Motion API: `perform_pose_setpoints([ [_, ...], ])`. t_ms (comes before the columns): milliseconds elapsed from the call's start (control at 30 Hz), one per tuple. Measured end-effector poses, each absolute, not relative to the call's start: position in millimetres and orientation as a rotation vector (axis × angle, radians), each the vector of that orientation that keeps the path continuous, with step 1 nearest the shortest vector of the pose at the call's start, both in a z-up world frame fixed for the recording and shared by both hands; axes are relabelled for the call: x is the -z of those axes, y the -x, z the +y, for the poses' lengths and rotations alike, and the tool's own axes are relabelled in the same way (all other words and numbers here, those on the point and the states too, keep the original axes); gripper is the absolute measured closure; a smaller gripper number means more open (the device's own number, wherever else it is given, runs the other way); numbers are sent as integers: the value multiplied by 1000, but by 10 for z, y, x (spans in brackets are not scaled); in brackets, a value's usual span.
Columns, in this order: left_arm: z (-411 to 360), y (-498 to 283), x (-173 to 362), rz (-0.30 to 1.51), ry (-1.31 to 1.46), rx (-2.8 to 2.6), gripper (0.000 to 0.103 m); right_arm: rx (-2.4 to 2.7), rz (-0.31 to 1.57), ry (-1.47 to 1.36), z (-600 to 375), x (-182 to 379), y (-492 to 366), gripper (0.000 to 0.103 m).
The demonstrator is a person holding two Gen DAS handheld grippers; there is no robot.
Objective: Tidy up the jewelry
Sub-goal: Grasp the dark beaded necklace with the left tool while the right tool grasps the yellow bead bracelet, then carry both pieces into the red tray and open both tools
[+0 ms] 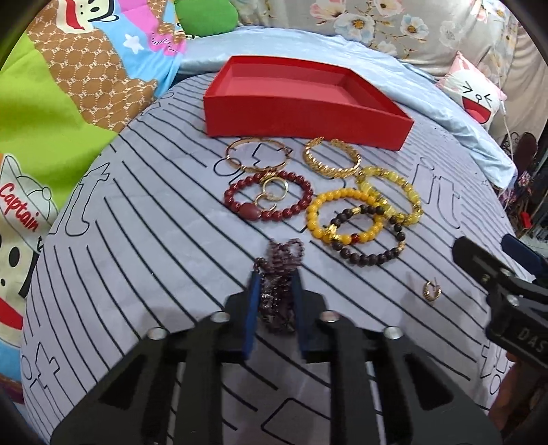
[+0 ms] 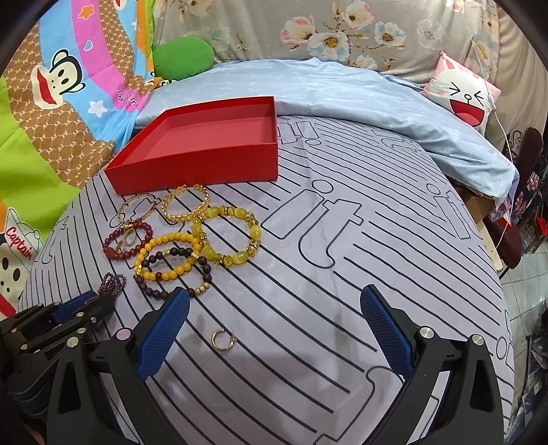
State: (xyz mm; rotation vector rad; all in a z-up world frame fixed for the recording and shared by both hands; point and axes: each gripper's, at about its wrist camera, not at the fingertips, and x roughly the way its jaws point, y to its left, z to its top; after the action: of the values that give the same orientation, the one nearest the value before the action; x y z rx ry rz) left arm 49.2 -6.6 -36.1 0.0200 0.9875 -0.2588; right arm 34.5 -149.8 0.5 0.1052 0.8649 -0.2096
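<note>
Striped bedsheet (image 2: 342, 274), floral cushion (image 2: 342, 30) behind

My left wrist view looks forward and down along the left gripper (image 1: 276, 279) from close above the striped bedsheet (image 1: 137, 246), facing the red box (image 1: 301, 102). My right wrist view sits just rightward, equally low, facing the same way. Both share the box, the bracelet cluster (image 2: 191, 239) and the small gold hoop earring (image 2: 223, 339).
</note>
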Motion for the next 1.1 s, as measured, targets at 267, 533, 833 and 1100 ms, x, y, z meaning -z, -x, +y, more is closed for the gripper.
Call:
perform_pose_setpoints([
  [267, -35, -565, 319, 974, 0, 255, 93, 190, 862, -102, -1487, 25, -625, 19],
  [533, -8, -618, 295, 964, 4, 243, 93, 174, 899, -134, -1562, 155, -1000, 46],
  [833, 12, -690, 313, 969, 5, 224, 93, 149, 938, -118, -1537, 314, -1179, 70],
  [1100, 6, -720, 297, 970, 9, 230, 93, 128, 933, -121, -1534, 314, -1170, 94],
])
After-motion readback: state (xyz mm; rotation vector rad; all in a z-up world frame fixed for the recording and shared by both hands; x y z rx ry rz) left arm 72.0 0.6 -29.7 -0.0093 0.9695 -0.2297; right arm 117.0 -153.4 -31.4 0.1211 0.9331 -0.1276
